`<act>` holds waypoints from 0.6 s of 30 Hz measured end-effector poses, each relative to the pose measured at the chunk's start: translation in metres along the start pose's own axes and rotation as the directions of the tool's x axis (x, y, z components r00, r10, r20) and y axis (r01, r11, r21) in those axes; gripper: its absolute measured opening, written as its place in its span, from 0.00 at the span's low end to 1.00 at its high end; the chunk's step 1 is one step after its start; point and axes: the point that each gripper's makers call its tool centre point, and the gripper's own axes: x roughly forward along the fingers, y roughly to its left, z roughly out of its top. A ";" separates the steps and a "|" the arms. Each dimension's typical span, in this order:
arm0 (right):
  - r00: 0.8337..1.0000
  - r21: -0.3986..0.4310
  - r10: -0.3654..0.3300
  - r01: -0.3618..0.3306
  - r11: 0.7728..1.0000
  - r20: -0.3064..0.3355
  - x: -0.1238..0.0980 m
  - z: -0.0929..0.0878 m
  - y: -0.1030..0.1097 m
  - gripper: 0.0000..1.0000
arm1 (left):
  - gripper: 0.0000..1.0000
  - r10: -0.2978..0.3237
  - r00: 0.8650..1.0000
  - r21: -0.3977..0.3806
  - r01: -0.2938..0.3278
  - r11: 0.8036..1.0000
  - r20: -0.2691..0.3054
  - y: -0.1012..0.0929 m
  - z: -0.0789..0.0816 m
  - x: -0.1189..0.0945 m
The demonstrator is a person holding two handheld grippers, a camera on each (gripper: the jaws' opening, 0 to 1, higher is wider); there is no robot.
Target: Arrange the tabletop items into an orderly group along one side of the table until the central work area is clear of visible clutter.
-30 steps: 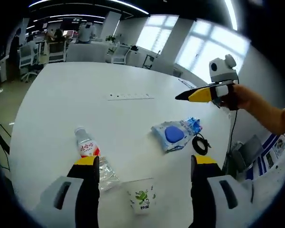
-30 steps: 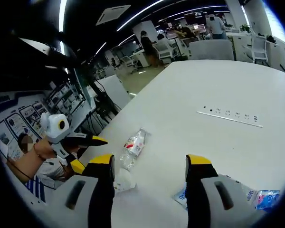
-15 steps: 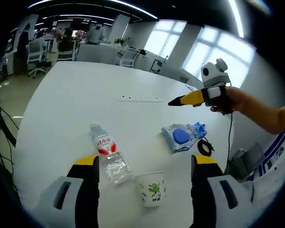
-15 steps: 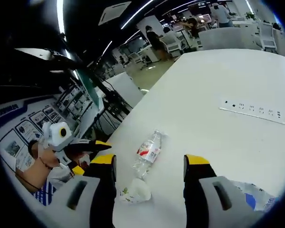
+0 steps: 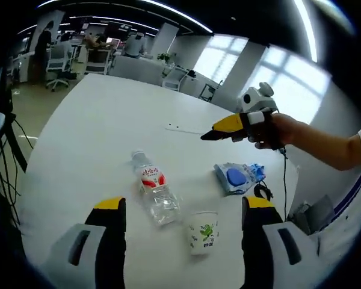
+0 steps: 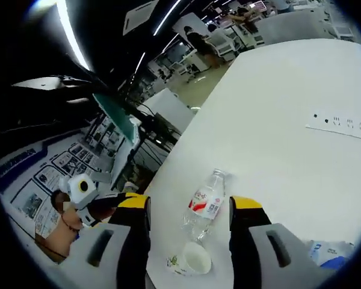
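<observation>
A clear water bottle [image 5: 155,188] with a red label lies on its side on the white table [image 5: 90,138]. A paper cup [image 5: 203,232] stands just right of it, and a blue packet [image 5: 237,178] lies further right. My left gripper [image 5: 183,208] hovers open above the near edge, nothing between its jaws. A hand holds my right gripper [image 5: 206,135] above the table beyond the packet. In the right gripper view, the right gripper [image 6: 188,205] is open, with the bottle [image 6: 204,205], cup [image 6: 191,260] and packet [image 6: 328,250] on the table below it. The left gripper [image 6: 125,197] shows at the left.
A black cable coil [image 5: 263,191] lies beside the packet near the table's right edge. A flush socket strip [image 5: 183,129] [image 6: 343,123] sits in the tabletop further out. Office chairs and desks stand beyond the table. The table's far half is bare.
Both cameras have moved, so the bottle, cup and packet sit differently in each view. In the left gripper view, the right gripper has swung leftward, closer above the bottle. Nothing on the table has shifted.
</observation>
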 end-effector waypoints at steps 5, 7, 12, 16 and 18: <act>0.999 0.068 0.037 -0.037 0.997 0.001 0.024 0.006 -0.004 0.48 | 0.80 0.005 1.000 -0.017 -0.005 1.000 0.014 0.007 -0.003 -0.003; 0.999 0.086 0.040 -0.039 0.996 -0.009 0.034 0.007 -0.009 0.46 | 0.80 0.007 1.000 -0.024 -0.007 1.000 0.021 0.009 -0.004 -0.004; 0.996 0.126 0.067 -0.060 0.990 -0.057 0.057 0.004 -0.015 0.44 | 0.80 0.009 0.999 -0.047 -0.007 0.999 0.035 0.014 -0.008 -0.005; 0.994 0.146 0.080 -0.069 0.987 -0.072 0.070 0.003 -0.024 0.43 | 0.80 0.010 0.999 -0.058 -0.008 0.998 0.039 0.018 -0.011 -0.005; 0.993 0.159 0.087 -0.073 0.985 -0.083 0.076 0.000 -0.030 0.43 | 0.80 0.008 0.999 -0.062 -0.005 0.998 0.045 0.019 -0.011 -0.005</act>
